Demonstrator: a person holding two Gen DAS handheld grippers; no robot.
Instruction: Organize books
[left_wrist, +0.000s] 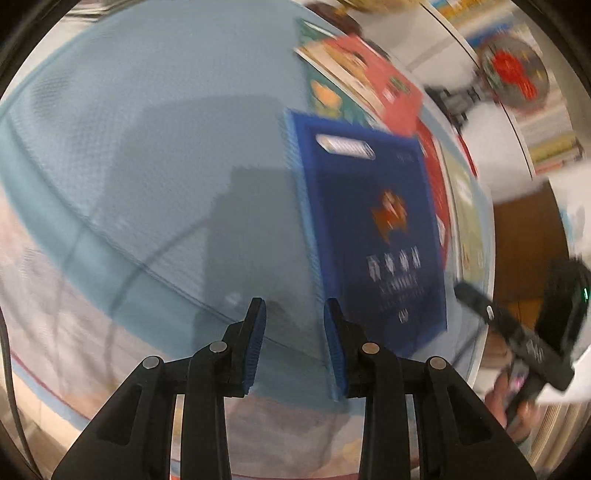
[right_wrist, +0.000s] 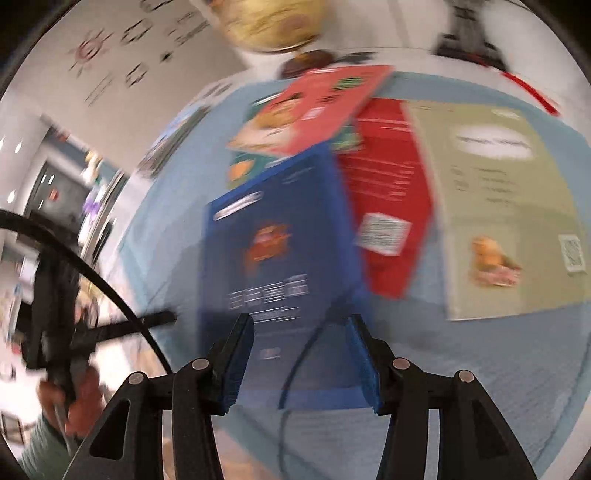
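Task seems at start: blue book lies near worktop front edge w/ red book, green book etc. loosely overlapped behind, while left claw & right claw are both part-open, holding nothing.

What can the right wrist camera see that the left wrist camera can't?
Only the right wrist view shows the whole pale green book, the white label on the plain red book, and a wall with black drawings.

Only the left wrist view shows a wide bare stretch of the blue tablecloth and a fan with a red middle.

Both show the dark blue book and the red book with a cartoon face above it. Each camera also catches the other gripper at its edge, and both grippers are empty.
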